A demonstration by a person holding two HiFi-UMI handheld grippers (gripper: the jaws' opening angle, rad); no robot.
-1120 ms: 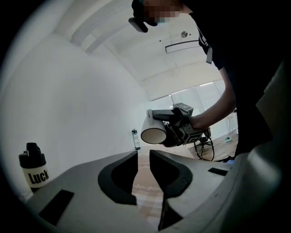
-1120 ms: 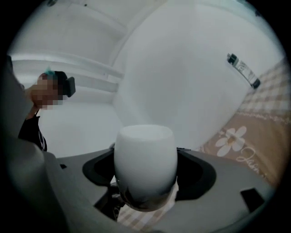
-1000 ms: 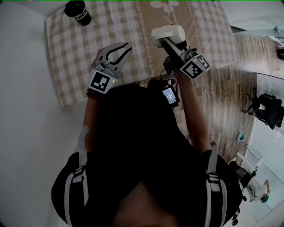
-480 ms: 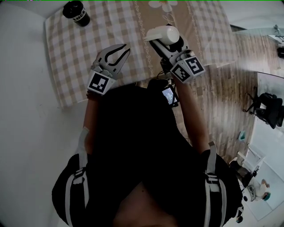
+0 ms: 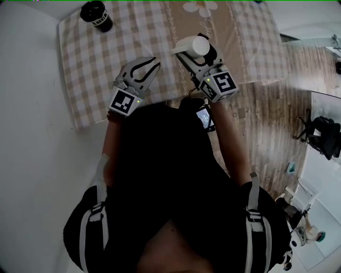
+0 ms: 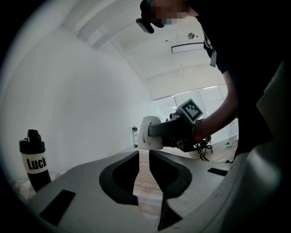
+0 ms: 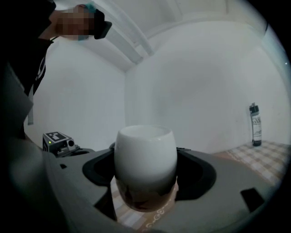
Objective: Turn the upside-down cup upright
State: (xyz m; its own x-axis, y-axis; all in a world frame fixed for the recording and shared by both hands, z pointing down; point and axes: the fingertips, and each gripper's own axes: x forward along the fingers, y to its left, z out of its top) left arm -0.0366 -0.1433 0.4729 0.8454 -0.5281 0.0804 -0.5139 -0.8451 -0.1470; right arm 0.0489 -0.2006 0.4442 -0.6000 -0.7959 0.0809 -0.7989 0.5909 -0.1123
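Note:
A white cup (image 5: 187, 46) hangs in the air over the checked tablecloth (image 5: 101, 53), with my right gripper (image 5: 194, 51) shut on its sides. In the right gripper view the cup (image 7: 145, 154) fills the space between the jaws, standing straight, its pale end up and its darker end down. The left gripper view shows the cup (image 6: 152, 133) held from the right, above the table. My left gripper (image 5: 151, 63) hovers to the left of the cup near the table's front edge. Its jaws are nearly together with only a narrow slit (image 6: 143, 154) and nothing in it.
A black bottle (image 5: 96, 14) with white print stands at the table's far left corner; it also shows as the bottle (image 6: 32, 159) in the left gripper view. Wooden floor (image 5: 277, 117) lies right of the table, with an office chair (image 5: 322, 133) further right.
The right gripper has rolled with the cup in it and shifted a little left and lower in the picture. The left gripper has stayed about where it was.

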